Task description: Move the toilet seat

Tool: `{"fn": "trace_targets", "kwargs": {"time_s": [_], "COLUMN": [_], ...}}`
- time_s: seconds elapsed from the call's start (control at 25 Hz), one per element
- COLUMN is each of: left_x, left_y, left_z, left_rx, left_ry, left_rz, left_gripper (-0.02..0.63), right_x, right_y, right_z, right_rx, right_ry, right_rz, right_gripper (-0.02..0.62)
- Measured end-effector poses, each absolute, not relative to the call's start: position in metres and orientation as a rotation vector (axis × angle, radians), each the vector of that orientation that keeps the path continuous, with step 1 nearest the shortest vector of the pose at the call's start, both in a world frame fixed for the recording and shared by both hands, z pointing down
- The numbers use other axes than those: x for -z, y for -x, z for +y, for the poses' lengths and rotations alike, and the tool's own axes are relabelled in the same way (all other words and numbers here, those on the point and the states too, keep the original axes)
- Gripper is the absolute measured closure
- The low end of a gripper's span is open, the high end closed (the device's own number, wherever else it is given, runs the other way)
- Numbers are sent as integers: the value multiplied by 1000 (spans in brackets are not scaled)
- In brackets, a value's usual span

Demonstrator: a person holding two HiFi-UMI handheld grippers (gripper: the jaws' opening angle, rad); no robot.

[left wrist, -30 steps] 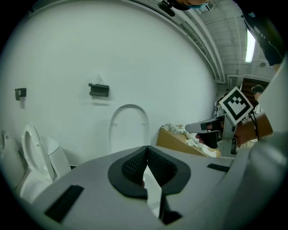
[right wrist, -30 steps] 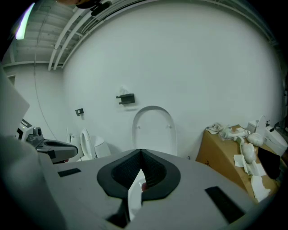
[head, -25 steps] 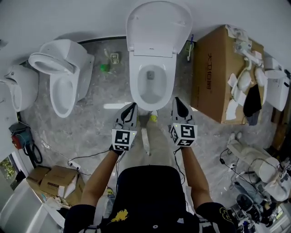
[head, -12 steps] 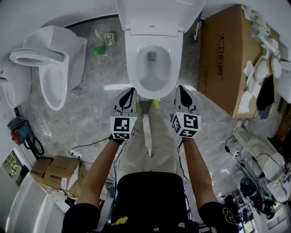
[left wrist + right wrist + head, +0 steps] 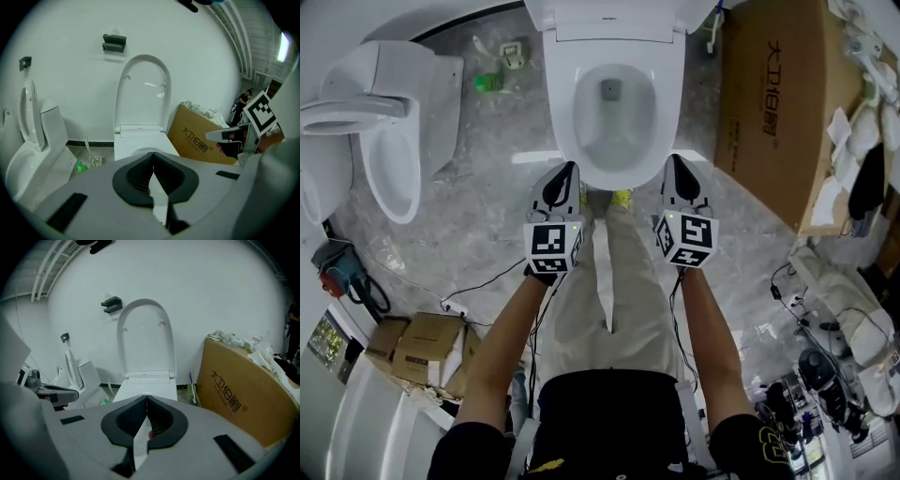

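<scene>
Grey marbled floor (image 5: 478,217) under white toilet (image 5: 609,117)

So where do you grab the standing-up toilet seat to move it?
Probably the thin curved top edge of the toilet seat, coming from the front. It stands upright by the wall, leaving only its front open, and the top is farthest from the hinge. The left gripper and right gripper are shut, so they must open first.

A glossy white ceramic toilet (image 5: 562,129) on a grey marbled stone floor (image 5: 478,217). Right of the toilet, a brown cardboard box (image 5: 766,114) with black print. Left of it, a small green bottle (image 5: 487,82).
</scene>
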State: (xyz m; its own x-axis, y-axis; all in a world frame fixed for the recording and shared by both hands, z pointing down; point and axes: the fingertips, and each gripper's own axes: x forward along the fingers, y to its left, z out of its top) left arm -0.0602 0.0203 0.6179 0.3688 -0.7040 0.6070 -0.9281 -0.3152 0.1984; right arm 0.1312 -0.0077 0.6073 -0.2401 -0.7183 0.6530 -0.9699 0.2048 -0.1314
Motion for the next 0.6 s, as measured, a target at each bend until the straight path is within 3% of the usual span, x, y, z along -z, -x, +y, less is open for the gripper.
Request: {"fn": "trace_targets", "kwargs": {"time_s": [0.6], "left_x": [-732], "left_y": [64], "left_z": [39], "left_rx": [-648], "left_ry": [-1931], "left_rz": [-1338], "left_gripper": [586], "right_x": [-711], "right_y": [-146], "right_z": [15], "right_rx": [-880], "right_ry": [-1601], "right_rz": [-1874], "right_gripper": [566]}}
